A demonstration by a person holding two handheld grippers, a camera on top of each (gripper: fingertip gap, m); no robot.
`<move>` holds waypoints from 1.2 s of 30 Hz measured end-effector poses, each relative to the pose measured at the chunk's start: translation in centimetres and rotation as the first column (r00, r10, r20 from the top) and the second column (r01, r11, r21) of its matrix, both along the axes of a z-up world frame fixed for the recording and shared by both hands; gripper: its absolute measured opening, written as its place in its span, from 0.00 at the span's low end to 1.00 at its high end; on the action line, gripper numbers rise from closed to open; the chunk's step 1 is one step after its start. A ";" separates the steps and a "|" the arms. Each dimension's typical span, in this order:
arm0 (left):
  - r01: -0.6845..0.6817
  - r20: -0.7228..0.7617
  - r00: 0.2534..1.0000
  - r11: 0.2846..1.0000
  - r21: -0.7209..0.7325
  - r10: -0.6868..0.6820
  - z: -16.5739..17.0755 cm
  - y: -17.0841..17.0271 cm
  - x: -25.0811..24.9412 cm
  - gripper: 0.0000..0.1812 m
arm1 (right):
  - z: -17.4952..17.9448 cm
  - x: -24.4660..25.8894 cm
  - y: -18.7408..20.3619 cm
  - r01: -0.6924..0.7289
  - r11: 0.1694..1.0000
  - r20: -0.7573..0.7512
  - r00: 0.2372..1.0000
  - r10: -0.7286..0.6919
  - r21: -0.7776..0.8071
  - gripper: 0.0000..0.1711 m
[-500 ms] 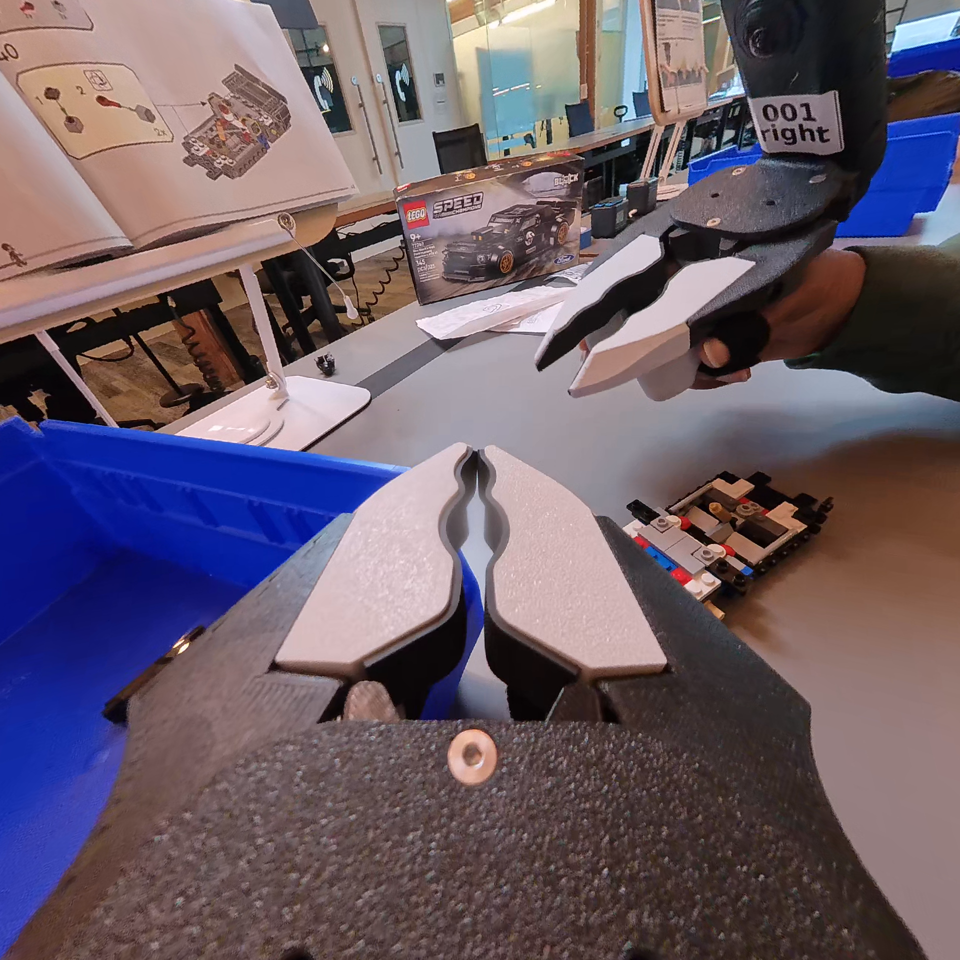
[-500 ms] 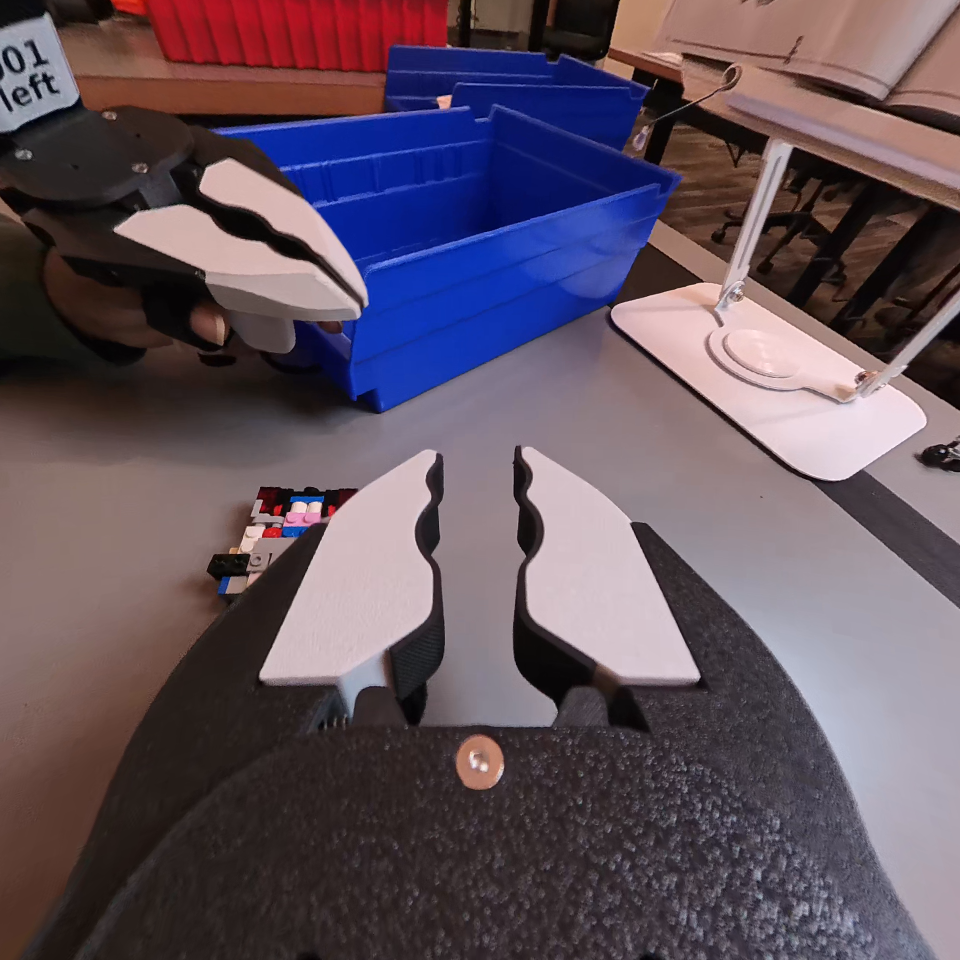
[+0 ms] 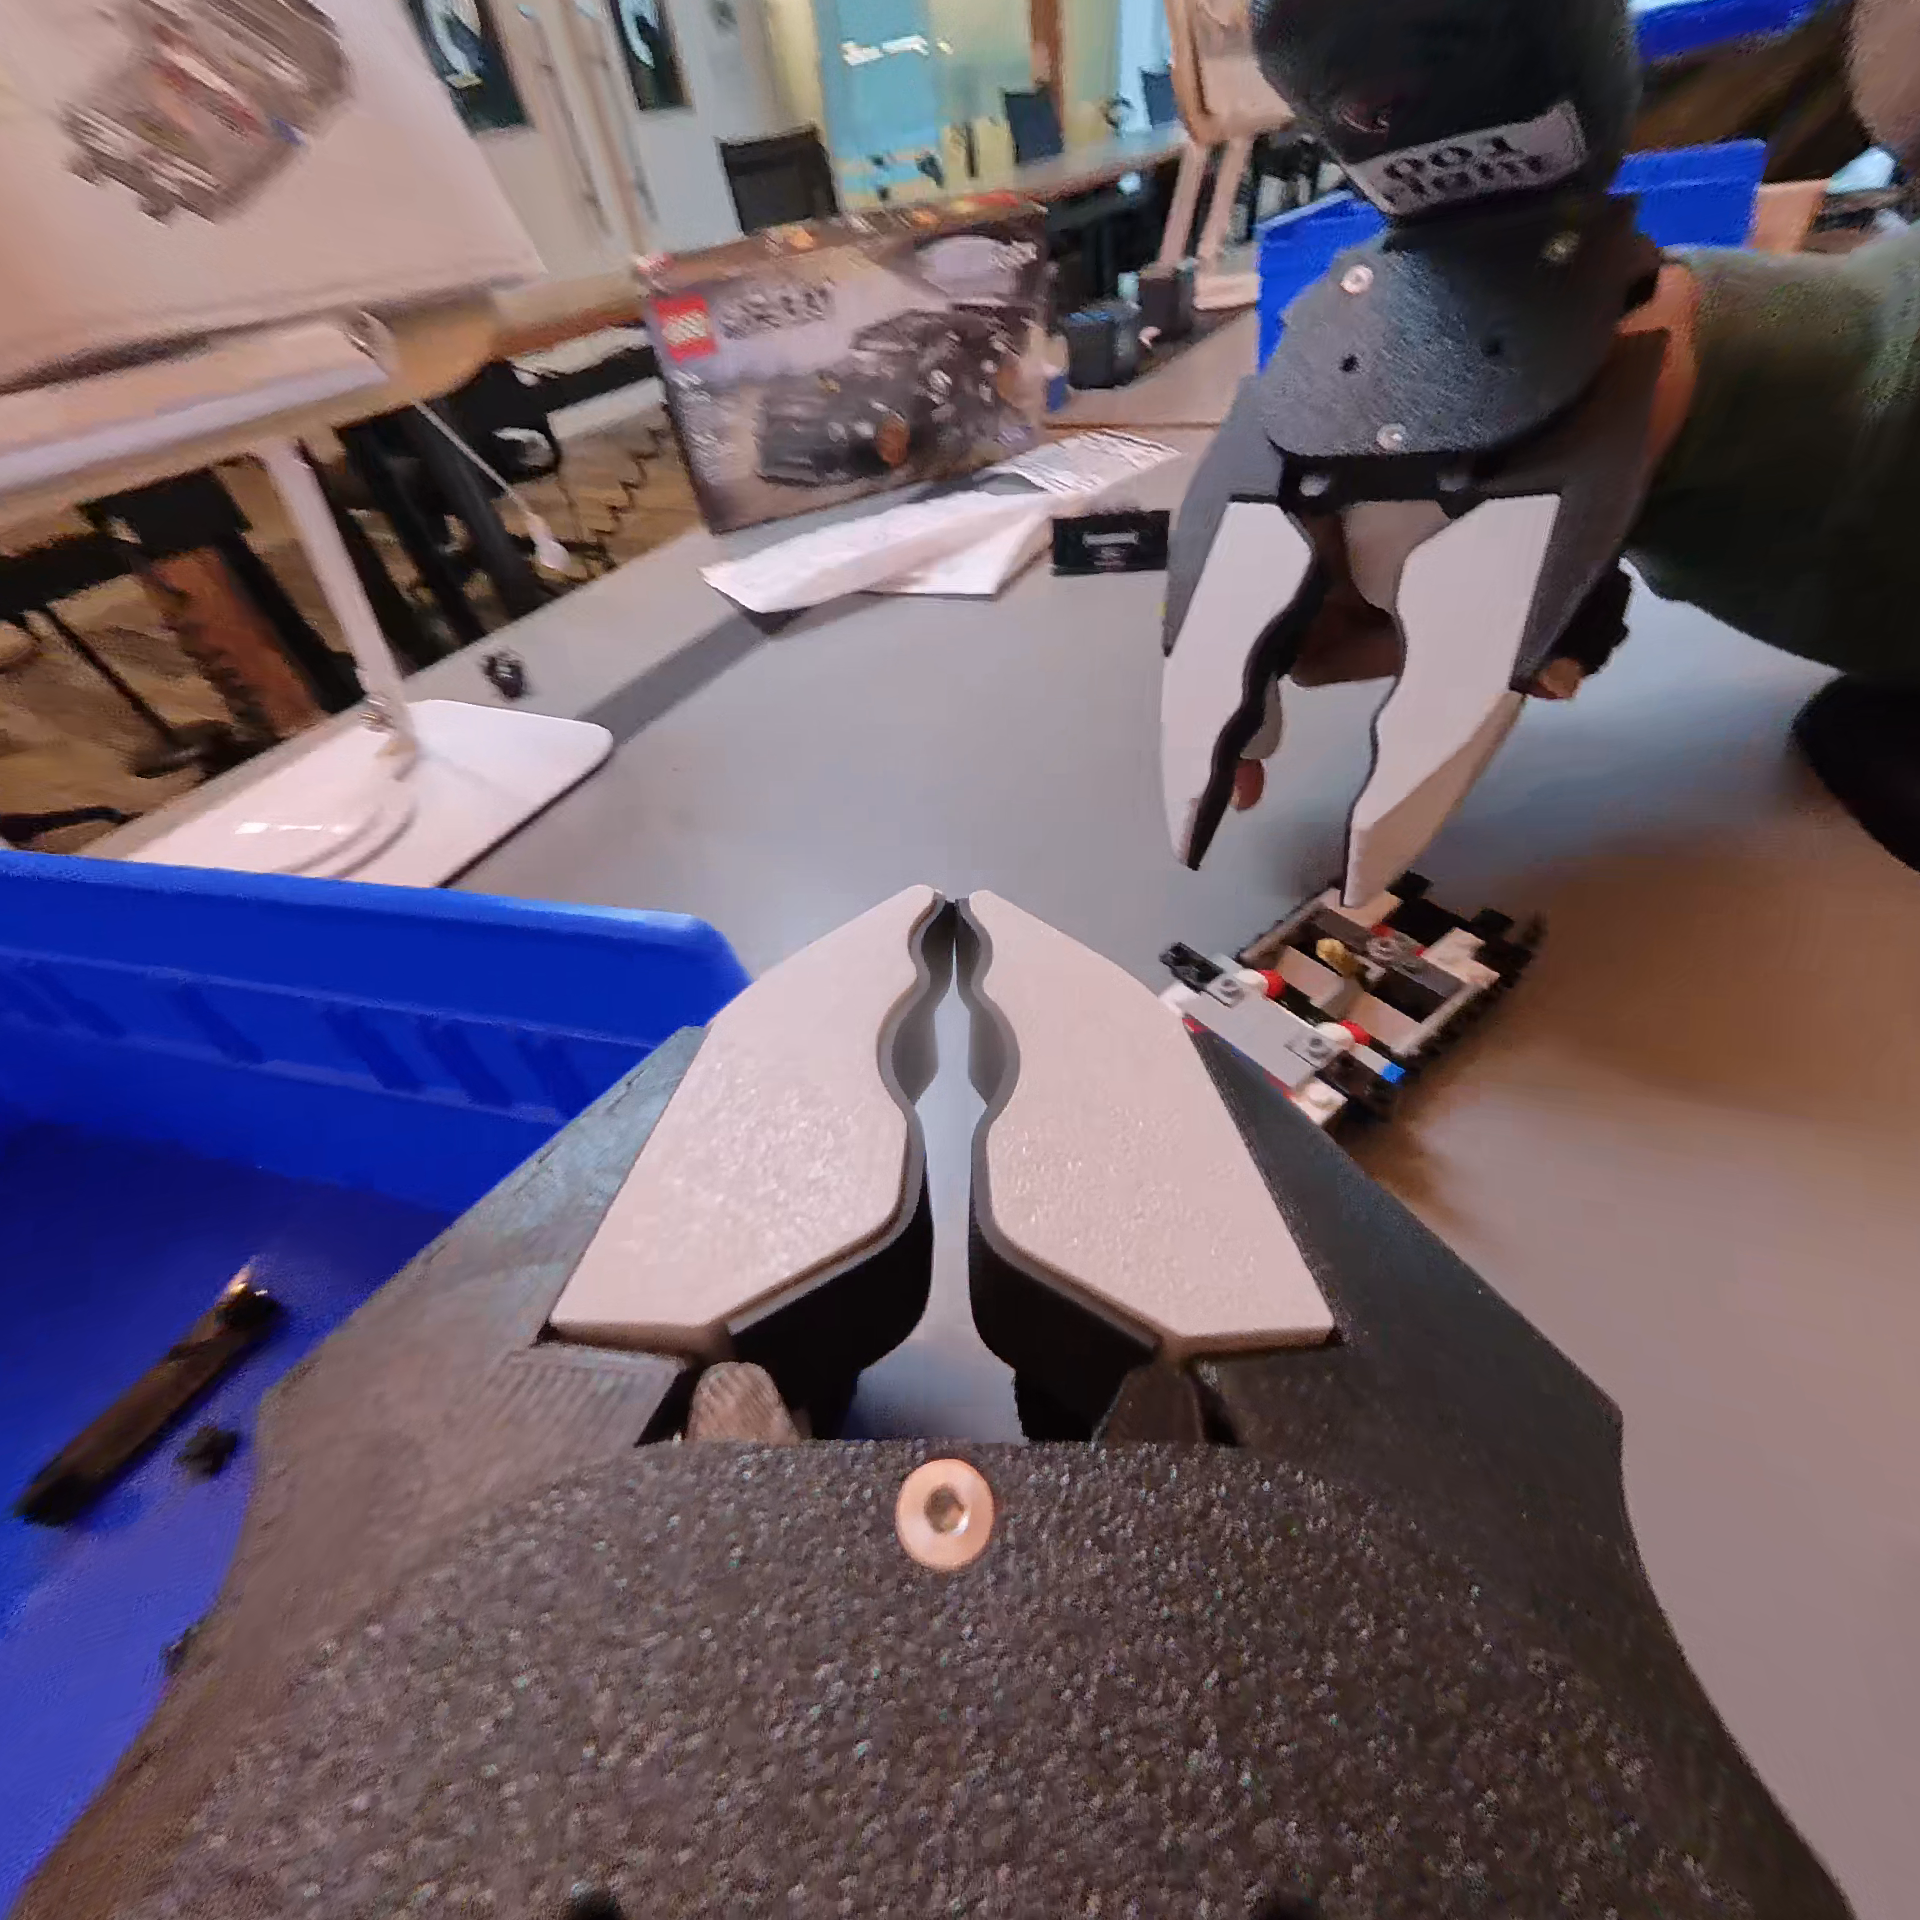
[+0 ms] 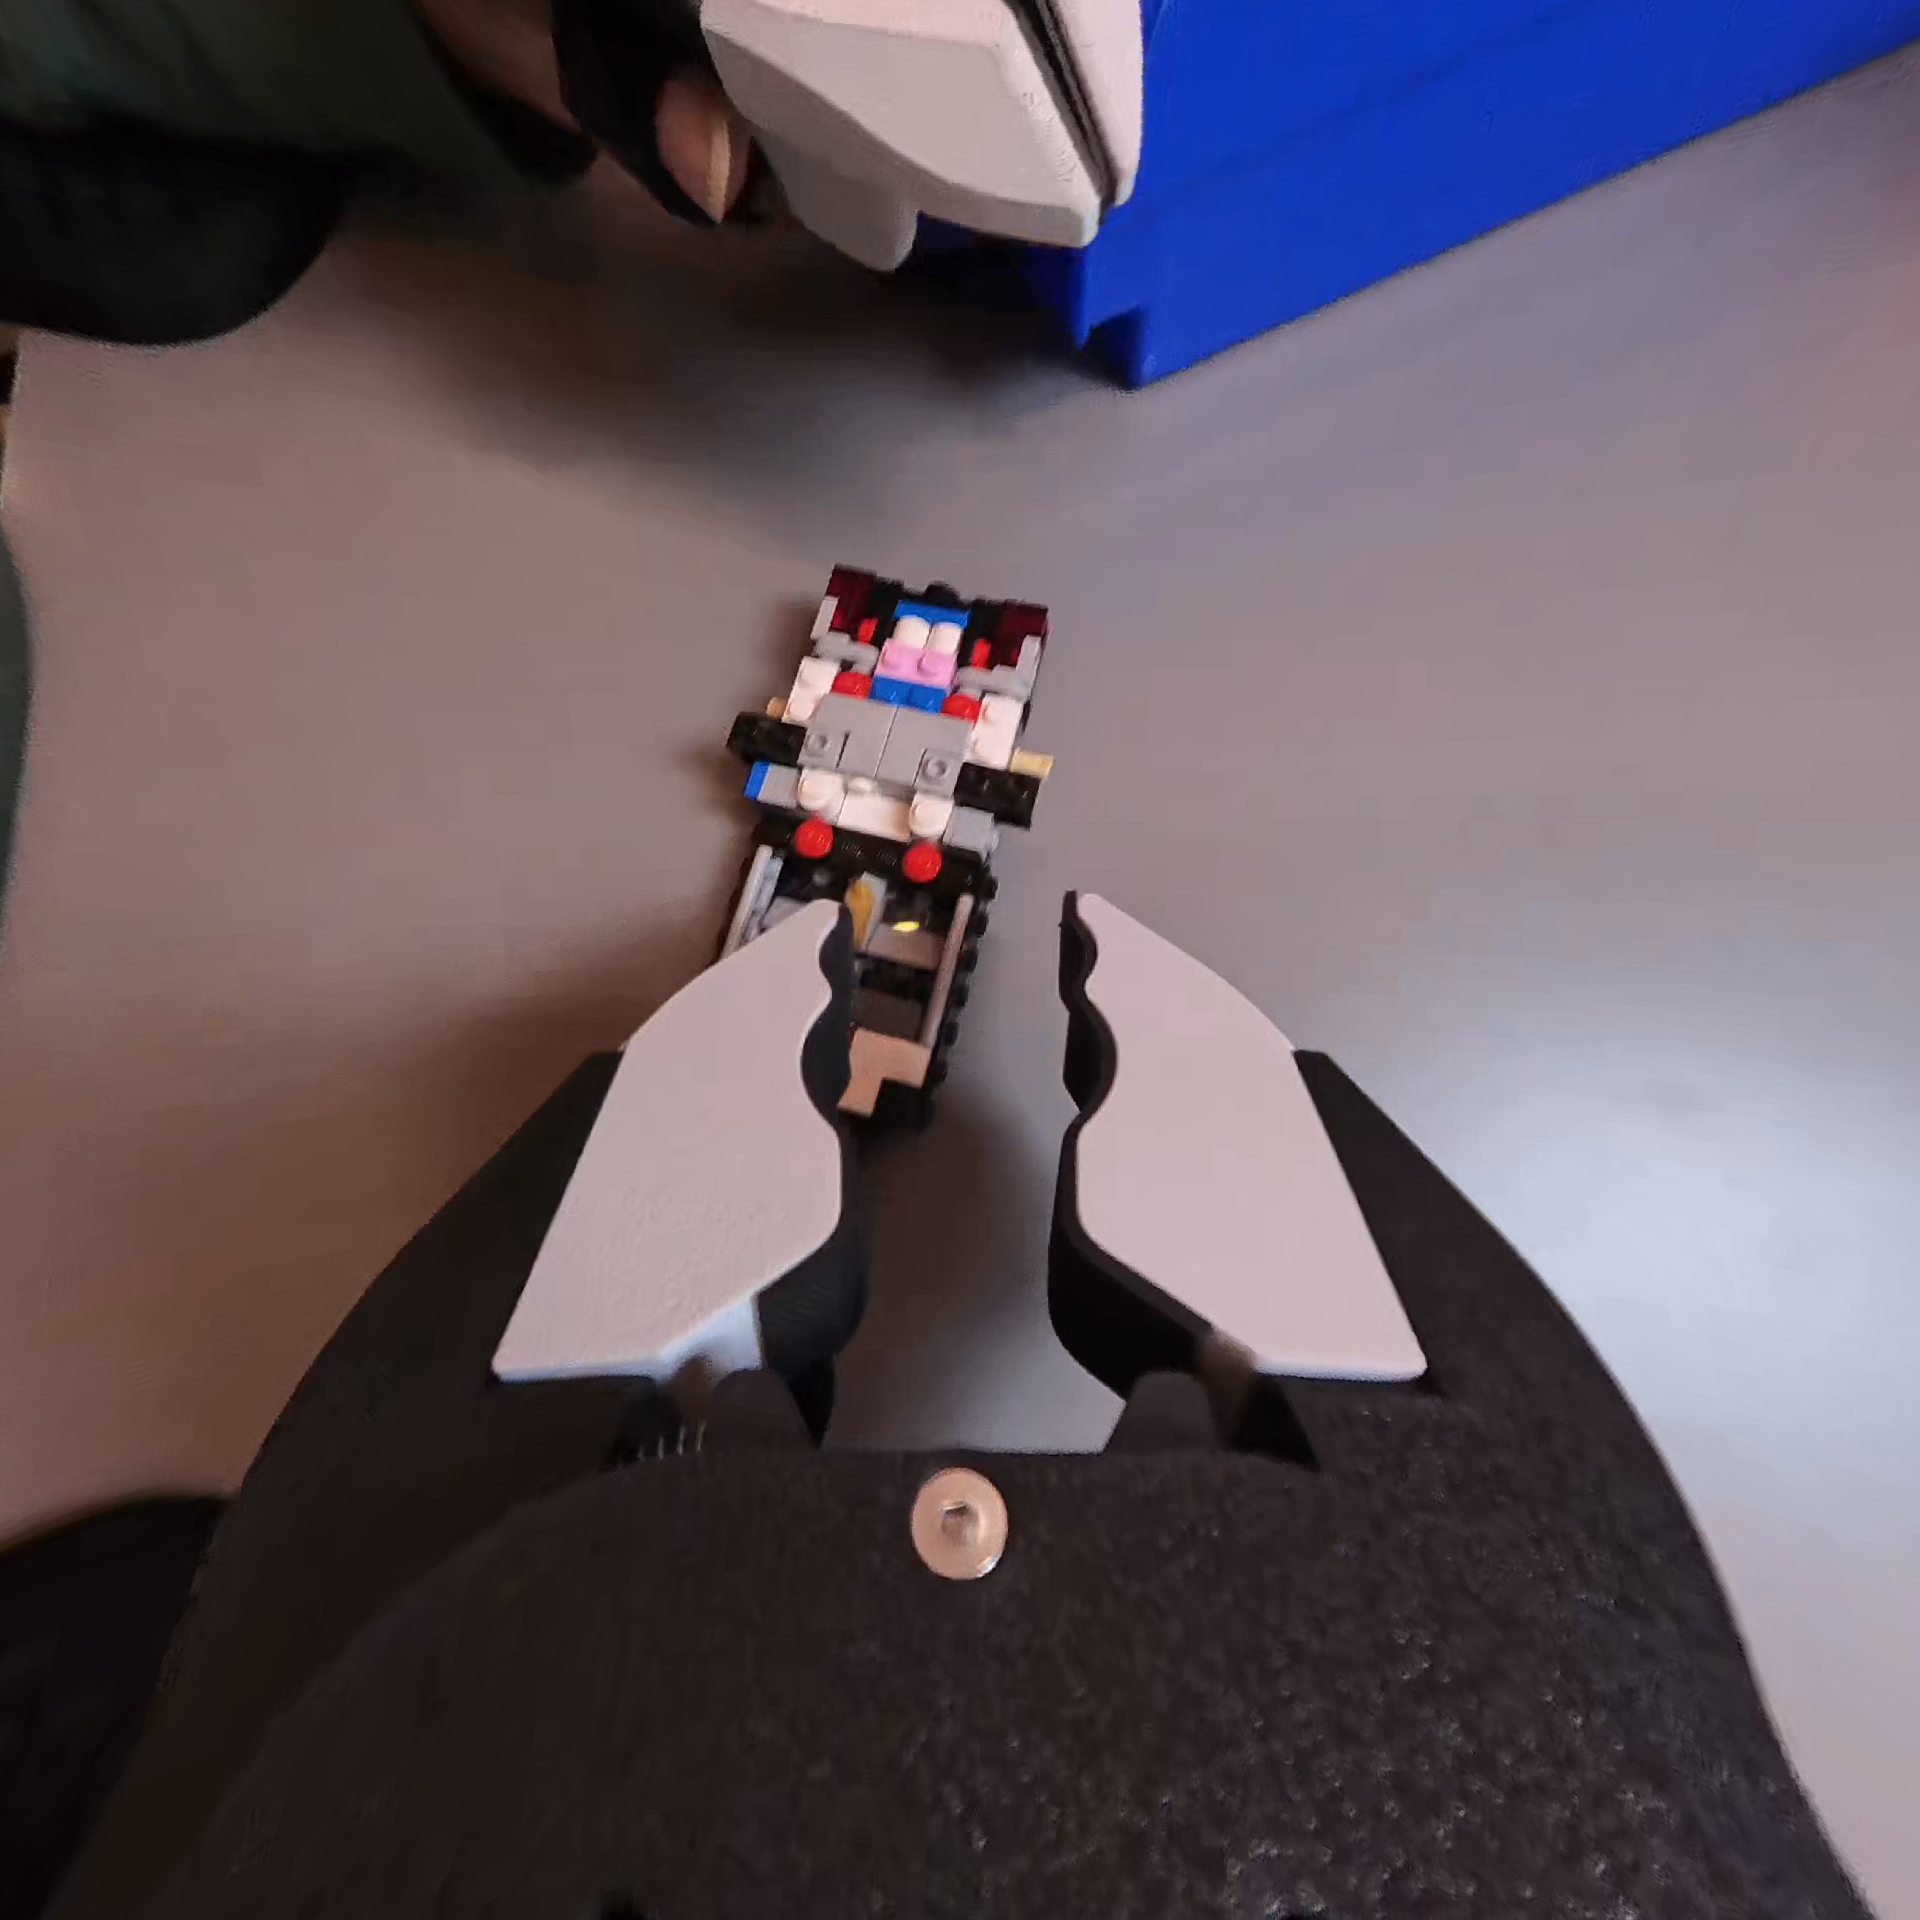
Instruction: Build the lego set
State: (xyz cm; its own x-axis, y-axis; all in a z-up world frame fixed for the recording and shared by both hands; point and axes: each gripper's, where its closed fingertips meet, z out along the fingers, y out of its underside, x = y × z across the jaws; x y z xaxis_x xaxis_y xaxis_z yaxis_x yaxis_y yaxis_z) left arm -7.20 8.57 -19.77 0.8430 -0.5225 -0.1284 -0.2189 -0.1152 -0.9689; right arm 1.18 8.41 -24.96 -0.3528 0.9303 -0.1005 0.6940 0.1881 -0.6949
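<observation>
On a grey counter [image 4: 1455, 727], a part-built brick car chassis [image 4: 894, 769] lies flat, its base black with grey and white plates, red round studs, a pink and blue cluster at the far end and dark red pieces beyond that. Right tongs [image 4: 951, 914] hang above its near end with the jaws spread apart and nothing between them; the left finger crosses over the near left edge of the model, though whether it touches cannot be told. Seen from the left wrist view, the right tongs [image 3: 1273, 883] point downward, the tip of one finger just at the far edge of the chassis [image 3: 1351, 987], a white label with printed characters on the black housing above. Left tongs [image 3: 954, 920] are clenched, tips meeting, empty, held over the near right corner of a blue bin [image 3: 364, 966] that stands left of the model. Inside the bin lie a slim black piece [image 3: 145, 1392] and a small black bit beside it. Farther off stand a white stand base [image 3: 416, 790], an open instruction booklet [image 3: 239, 156] on it, a dark toy-car box [image 3: 852, 384] bearing a red logo square, and loose white papers [image 3: 904, 551]
</observation>
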 end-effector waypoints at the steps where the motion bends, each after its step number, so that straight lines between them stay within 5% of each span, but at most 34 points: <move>1: 0.029 -0.004 1.000 0.999 -0.016 -0.029 -0.2 -0.2 0.5 0.00 | -0.2 0.4 -0.2 -0.010 1.000 0.024 1.000 0.010 -0.011 0.22; 10: 0.293 -0.041 0.948 0.917 -0.271 -0.315 -2.4 -3.7 3.3 0.14 | -1.1 2.4 -1.3 -0.053 0.996 0.141 0.988 0.063 -0.071 0.22; 20: 0.243 -0.255 0.898 0.888 -0.391 -0.358 -6.7 -4.6 3.4 0.21 | -1.2 2.8 -3.6 -0.133 0.985 0.184 0.971 0.151 -0.108 0.17; 24: 0.143 -0.349 0.902 0.939 -0.314 -0.254 -6.5 -3.1 2.2 0.16 | -0.7 3.0 -4.7 -0.177 0.973 0.162 0.966 0.200 -0.149 0.15; 28: 0.073 -0.367 0.915 0.965 -0.253 -0.166 -5.2 -2.3 1.2 0.06 | -0.1 1.5 -2.2 -0.076 0.995 0.082 0.993 0.081 -0.064 0.15; 36: 0.211 -0.219 0.922 0.887 -0.411 -0.321 -6.0 -4.7 3.0 0.07 | -1.2 0.8 -0.2 -0.016 0.998 0.078 0.997 0.011 0.059 0.16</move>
